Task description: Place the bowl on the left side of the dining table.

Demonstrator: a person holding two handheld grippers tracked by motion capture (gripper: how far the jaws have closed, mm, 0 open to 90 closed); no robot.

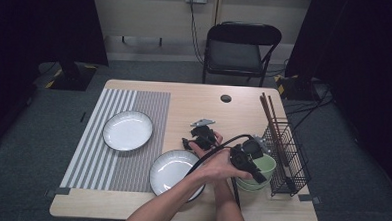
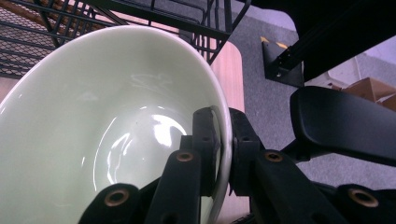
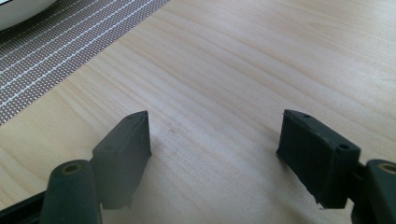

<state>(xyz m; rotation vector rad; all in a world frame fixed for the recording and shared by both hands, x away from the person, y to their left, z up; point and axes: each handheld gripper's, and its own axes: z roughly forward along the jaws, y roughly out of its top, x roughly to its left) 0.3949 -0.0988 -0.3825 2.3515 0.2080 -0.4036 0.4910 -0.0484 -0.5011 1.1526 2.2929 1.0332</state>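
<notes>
The green bowl (image 1: 259, 169) sits near the table's (image 1: 194, 98) right front corner, just beside the black wire rack (image 1: 288, 154). It looks to be the top bowl of a small stack, though I can't be sure from here. The left gripper (image 1: 246, 161) has crossed over to that side and is clamped on the bowl's rim: in the left gripper view one jaw is inside the bowl (image 2: 107, 121) and the other outside, with the thin rim pinched between them. The right gripper (image 1: 203, 136) hangs low over bare wood near the middle of the table, its jaws wide apart and holding nothing; the right gripper view has only wood grain between them and the edge of the striped mat (image 3: 56, 46) off to one side.

Two white plates are already out, one on the mat (image 1: 128, 130) toward the left edge, the other (image 1: 174, 172) at the front, partly under the person's forearm. Chopsticks (image 1: 269, 118) stand in the rack.

My guess is that the grip on the bowl is done and the lift and placing are still to come. The chopsticks look untouched.
</notes>
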